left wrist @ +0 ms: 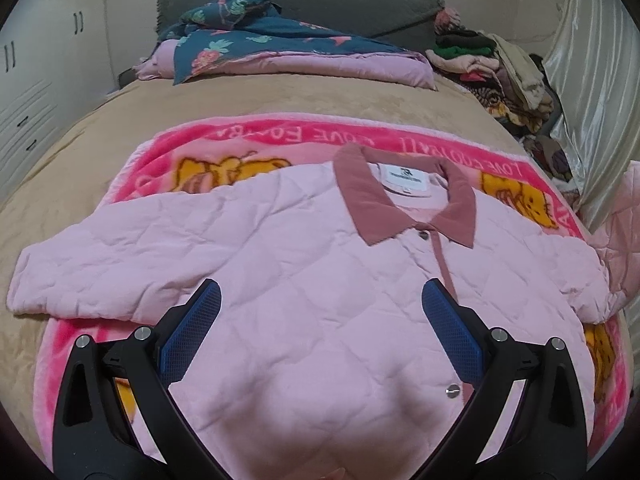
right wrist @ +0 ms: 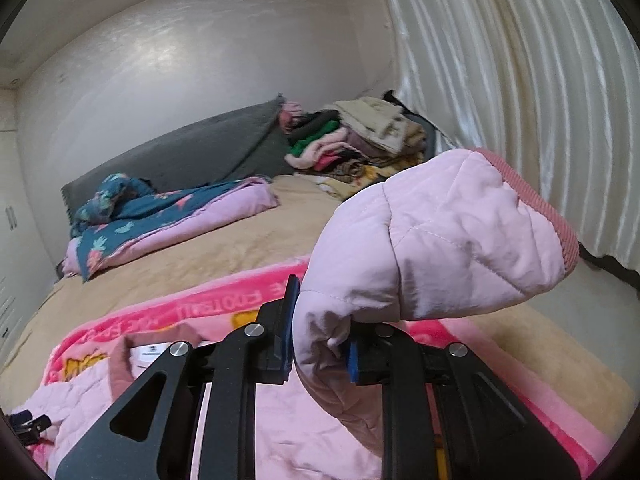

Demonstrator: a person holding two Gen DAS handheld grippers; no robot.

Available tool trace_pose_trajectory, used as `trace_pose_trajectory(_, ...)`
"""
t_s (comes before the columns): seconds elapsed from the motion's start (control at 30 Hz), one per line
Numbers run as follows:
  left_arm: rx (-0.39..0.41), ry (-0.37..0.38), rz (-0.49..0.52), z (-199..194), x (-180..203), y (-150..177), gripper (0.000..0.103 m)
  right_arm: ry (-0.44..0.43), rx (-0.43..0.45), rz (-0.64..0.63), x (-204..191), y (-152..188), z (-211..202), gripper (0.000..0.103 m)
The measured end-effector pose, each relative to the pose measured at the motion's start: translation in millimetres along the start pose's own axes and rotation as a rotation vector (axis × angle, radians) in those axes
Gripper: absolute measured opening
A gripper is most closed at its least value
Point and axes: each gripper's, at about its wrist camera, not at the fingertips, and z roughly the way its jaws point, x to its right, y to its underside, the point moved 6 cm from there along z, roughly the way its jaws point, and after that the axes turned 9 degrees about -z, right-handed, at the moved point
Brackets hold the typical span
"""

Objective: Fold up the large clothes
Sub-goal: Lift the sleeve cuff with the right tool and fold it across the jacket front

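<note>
**Right gripper lifts a sleeve of the pink jacket; left gripper hangs open over its front**

The pink quilted jacket (left wrist: 304, 264) lies face up on the bright pink cartoon blanket (left wrist: 256, 140), which is spread on the tan bedspread (left wrist: 280, 96). Its dusty-rose collar (left wrist: 360, 196) points toward the far end of the blanket, with a white label (left wrist: 404, 178) showing inside the neck. One sleeve lies flat across the blanket's left side, as the left wrist view shows it.

The left gripper (left wrist: 320, 312) hovers above the jacket's front, beside the button placket (left wrist: 444, 264). Its jaws stand wide apart, blue pads facing each other, with nothing between them but the cloth well below.

The right gripper (right wrist: 320, 320) is pinched tight on the jacket's other sleeve (right wrist: 432, 232). The fabric bunches between the blue pads, and the sleeve end balloons upward above the blanket (its ribbed rose cuff (right wrist: 548, 220) faces the curtain). In the left wrist view this raised sleeve shows only as a blurred pink shape at the blanket's right edge.

Beyond the blanket, toward the grey headboard (left wrist: 320, 4), lies a folded teal floral quilt with a lilac lining (left wrist: 256, 48). A pile of mixed clothes (left wrist: 492, 68) sits past the blanket's far right corner, next to the shiny cream curtain (right wrist: 520, 80).
</note>
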Motion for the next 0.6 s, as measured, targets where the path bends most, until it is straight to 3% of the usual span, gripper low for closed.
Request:
trace_pose_trajectory(0.47, 0.007, 0.029, -0.090, 1.3, -55.9, -8.7, 0.094, -0.123, 0.017, -0.140, -127.5, -19.2, -3.9, 0.018)
trace_pose_trajectory(0.6, 0.012, 0.075, -0.138, -3.3, -69.4, -15.4, 0.094, -0.158, 0.009, -0.171, -162.0, -16.7, -0.1, 0.018)
